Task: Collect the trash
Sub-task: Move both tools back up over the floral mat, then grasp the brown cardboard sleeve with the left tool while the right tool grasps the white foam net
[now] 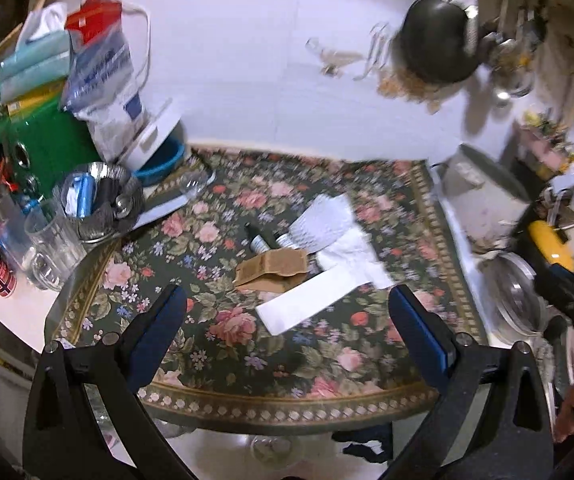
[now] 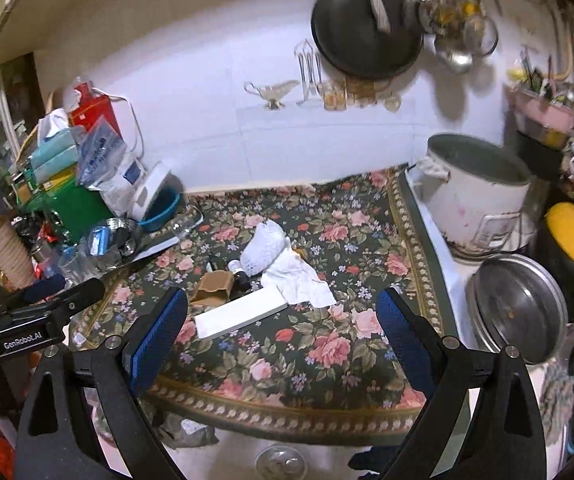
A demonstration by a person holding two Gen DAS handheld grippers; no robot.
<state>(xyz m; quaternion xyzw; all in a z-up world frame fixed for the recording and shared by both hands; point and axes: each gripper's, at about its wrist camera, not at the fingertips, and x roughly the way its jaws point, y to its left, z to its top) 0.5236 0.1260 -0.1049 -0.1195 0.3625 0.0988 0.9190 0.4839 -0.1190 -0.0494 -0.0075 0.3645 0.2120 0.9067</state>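
Trash (image 1: 311, 264) lies ahead of both open, empty tongs (image 1: 287, 320).

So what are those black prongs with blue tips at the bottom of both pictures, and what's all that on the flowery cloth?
No robot here: a person carries a hand-held gripper in each hand, each with a camera looking along its fingers. One picture is from the left hand-held gripper, one from the right hand-held gripper. Both are open, holding nothing. On the floral cloth lie a flat white box, a crumpled tissue, a brown carton, white mesh wrap and small dark bottles.
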